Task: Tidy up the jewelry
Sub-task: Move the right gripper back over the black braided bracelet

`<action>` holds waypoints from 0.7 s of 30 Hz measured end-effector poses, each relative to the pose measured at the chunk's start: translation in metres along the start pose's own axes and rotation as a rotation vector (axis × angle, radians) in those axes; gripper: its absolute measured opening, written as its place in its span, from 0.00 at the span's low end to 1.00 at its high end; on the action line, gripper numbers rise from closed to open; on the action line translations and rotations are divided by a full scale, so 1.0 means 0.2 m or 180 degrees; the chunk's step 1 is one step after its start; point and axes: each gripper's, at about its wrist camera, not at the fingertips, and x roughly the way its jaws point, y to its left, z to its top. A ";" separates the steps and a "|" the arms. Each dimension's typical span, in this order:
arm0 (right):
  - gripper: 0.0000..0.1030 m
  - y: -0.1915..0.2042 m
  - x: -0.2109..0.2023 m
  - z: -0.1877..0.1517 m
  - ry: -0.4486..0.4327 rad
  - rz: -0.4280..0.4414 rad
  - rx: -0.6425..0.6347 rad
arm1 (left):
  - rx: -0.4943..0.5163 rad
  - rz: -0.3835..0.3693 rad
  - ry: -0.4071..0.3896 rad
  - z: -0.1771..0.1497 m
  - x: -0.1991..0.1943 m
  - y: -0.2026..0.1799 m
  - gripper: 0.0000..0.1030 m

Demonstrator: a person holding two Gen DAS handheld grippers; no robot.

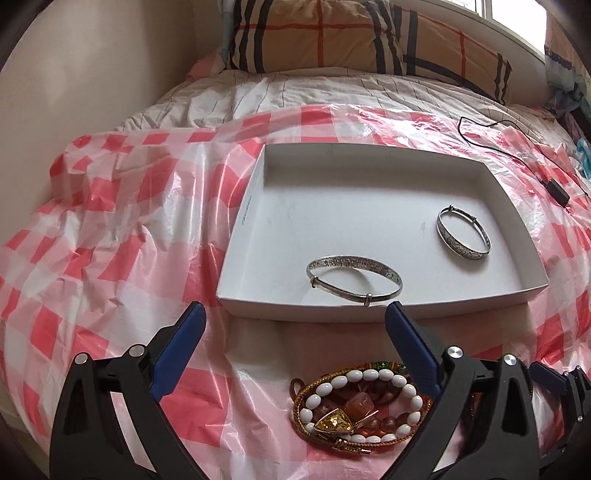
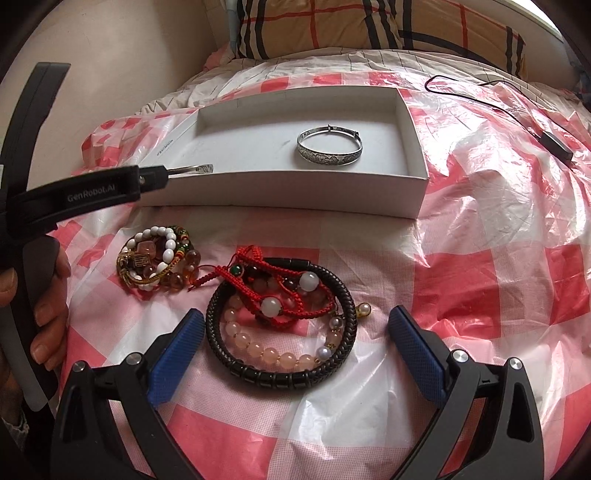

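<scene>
Bed under pink checked plastic sheet [image 2: 480,266]. White box [image 1: 258,206] holds two silver bangles [image 1: 354,278]. My left gripper [image 1: 295,321] and right gripper [image 2: 297,321] both spread wide, empty; bracelet heaps [image 2: 280,325] before box.

Glossy plastic sheet [image 1: 122,229], matt cardboard tray [image 1: 236,295] (engraved metal bangles [image 1: 354,278])

Bed [image 1: 258,96] w/ plaid pillow [image 1: 317,33], cream wall [image 1: 92,62], daylit window [image 1: 517,18].

We are in a home bedroom: a bed [image 1: 332,92] with plaid pillows [image 1: 317,33], a checked plastic sheet [image 1: 110,229], perhaps a window [image 1: 517,14] behind.
</scene>
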 end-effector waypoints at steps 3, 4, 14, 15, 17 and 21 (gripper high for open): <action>0.93 0.00 0.00 0.00 0.0000 -0.0007 -0.0005 | -0.0026 0.0007 -0.0009 0.00 0.00 0.01 0.91; 0.93 0.00 0.00 0.00 0.0001 -0.0012 -0.0008 | -0.0042 0.0010 -0.0010 0.01 0.01 0.02 0.91; 0.93 0.00 0.01 0.00 0.0013 -0.0043 -0.0035 | 0.0022 0.0104 0.0146 0.03 0.09 0.01 0.93; 0.93 0.00 0.01 0.00 0.0013 -0.0046 -0.0036 | 0.0010 0.0084 0.0123 0.03 0.07 0.02 0.93; 0.93 0.00 0.01 0.00 0.0014 -0.0048 -0.0037 | 0.0005 0.0023 0.0083 0.03 0.05 0.02 0.93; 0.93 0.01 0.02 0.00 0.0021 -0.0084 -0.0058 | 0.0070 -0.0032 0.0090 0.01 0.02 0.02 0.93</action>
